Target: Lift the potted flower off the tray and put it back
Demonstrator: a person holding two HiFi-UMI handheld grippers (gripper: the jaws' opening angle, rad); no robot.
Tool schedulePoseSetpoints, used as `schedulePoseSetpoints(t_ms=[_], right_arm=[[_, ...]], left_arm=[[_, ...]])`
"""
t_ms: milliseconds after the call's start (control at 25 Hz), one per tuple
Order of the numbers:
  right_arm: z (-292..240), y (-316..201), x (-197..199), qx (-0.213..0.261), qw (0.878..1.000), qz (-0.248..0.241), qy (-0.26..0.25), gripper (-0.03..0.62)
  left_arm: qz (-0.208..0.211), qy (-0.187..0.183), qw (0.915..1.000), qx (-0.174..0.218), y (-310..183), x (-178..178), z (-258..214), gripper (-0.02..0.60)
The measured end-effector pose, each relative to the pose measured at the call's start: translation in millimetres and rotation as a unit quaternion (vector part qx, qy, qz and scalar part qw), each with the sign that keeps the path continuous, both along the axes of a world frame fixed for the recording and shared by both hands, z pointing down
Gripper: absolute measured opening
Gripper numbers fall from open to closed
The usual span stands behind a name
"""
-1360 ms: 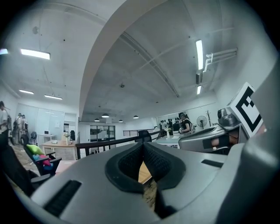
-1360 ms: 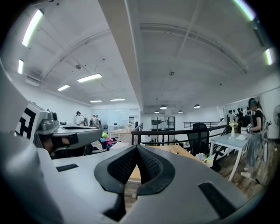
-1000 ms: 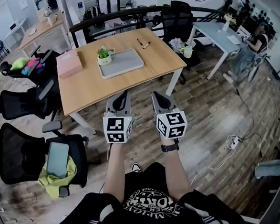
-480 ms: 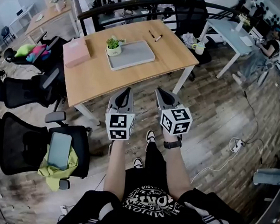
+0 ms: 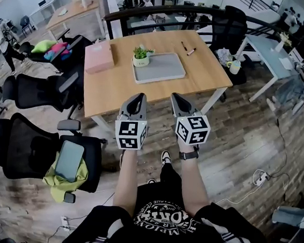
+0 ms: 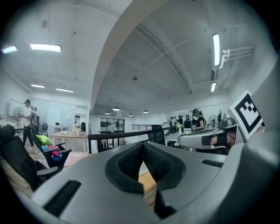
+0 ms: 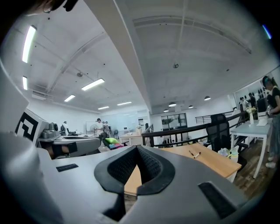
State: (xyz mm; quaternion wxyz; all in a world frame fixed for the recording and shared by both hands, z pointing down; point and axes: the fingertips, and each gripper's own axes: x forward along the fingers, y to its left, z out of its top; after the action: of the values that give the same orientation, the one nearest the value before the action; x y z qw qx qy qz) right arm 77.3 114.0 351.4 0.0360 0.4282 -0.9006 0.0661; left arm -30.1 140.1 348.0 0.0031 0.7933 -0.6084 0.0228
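Note:
A small potted flower (image 5: 141,56) in a white pot stands on the left end of a grey tray (image 5: 163,68) on a wooden table (image 5: 113,87). Both grippers are held side by side at the table's near edge, well short of the tray. My left gripper (image 5: 138,97) is shut with nothing between its jaws. My right gripper (image 5: 175,97) is shut and empty too. In both gripper views the jaws meet at the tips, the left gripper (image 6: 142,147) and the right gripper (image 7: 137,149), with only table wood showing beyond them.
A pink box (image 5: 99,56) lies left of the tray and two pens (image 5: 187,48) lie at the table's far right. Black office chairs (image 5: 35,152) stand to the left, one with a phone (image 5: 69,160) on a green cloth. Another desk (image 5: 273,51) and people are at the right.
I have walked closer to the table: it now appears nearer and more central, and both grippers have moved forward to its near edge. Both stay shut.

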Motion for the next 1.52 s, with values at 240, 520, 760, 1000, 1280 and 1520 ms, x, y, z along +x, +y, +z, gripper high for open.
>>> schedulePoseSetpoints(t_ms=[240,520,760,1000,1280,1520], right_arm=[[-7.4,-34.7,-16.5,0.009,1.000,-0.015,-0.004,0.018],[-7.6,-77.1,-34.9,0.004,1.000,-0.027,-0.010,0.018],[-5.1,-107.6,-54.2,-0.007,0.999,-0.049,-0.018,0.018],[-3.3,-133.5,-66.6,-0.007,0.998,-0.062,-0.024,0.018],[-8.9,-166.2,-67.7,-0.003,0.997,-0.077,-0.028,0.018],[-10.2,-198.5,-67.7,-0.002,0.996,-0.090,-0.027,0.018]], left_arm=[[-0.024,-0.008,0.9997,-0.004,-28.4,-16.9,-3.2,0.018],[-0.039,-0.016,0.9991,-0.009,-62.0,-32.2,-1.0,0.018],[-0.042,-0.020,0.9987,-0.021,-85.8,-39.8,1.6,0.018],[-0.062,-0.022,0.9974,-0.028,-107.8,-52.7,6.1,0.018],[-0.074,-0.025,0.9967,-0.022,-137.3,-48.3,-0.3,0.018],[-0.084,-0.025,0.9959,-0.024,-167.8,-42.4,1.2,0.018]])
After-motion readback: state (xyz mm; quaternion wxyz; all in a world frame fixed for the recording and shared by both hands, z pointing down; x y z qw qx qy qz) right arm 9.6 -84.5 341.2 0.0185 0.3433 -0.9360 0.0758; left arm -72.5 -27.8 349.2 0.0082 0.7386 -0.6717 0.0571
